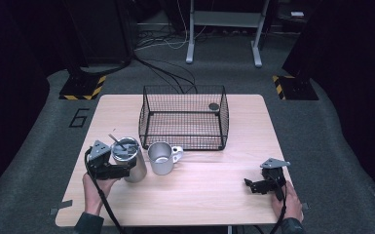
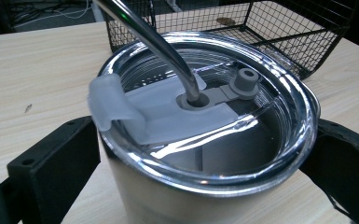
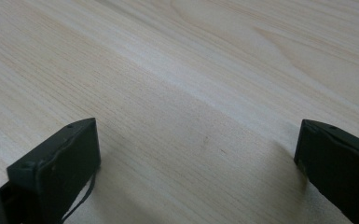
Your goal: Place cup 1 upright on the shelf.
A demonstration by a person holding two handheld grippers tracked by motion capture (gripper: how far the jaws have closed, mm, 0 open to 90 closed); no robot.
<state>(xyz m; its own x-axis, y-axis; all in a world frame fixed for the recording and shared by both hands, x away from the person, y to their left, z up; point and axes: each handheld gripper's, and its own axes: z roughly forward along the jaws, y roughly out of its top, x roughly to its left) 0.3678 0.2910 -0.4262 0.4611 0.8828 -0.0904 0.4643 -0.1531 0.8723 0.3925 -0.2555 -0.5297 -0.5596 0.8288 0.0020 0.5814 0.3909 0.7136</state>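
- Gripping the tumbler at the table's front left, the left gripper has its jaws clamped on the body (straw upright).
- Lift straight up, judging by the mug just beside it.
- Right gripper rests, jaws apart.

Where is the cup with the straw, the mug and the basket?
tumbler (image 2: 214,158), left gripper view, on its clear lid.
mug (image 1: 161,158), high view, on its steel side wall.
wire basket (image 1: 222,117), high view, on its right wall.
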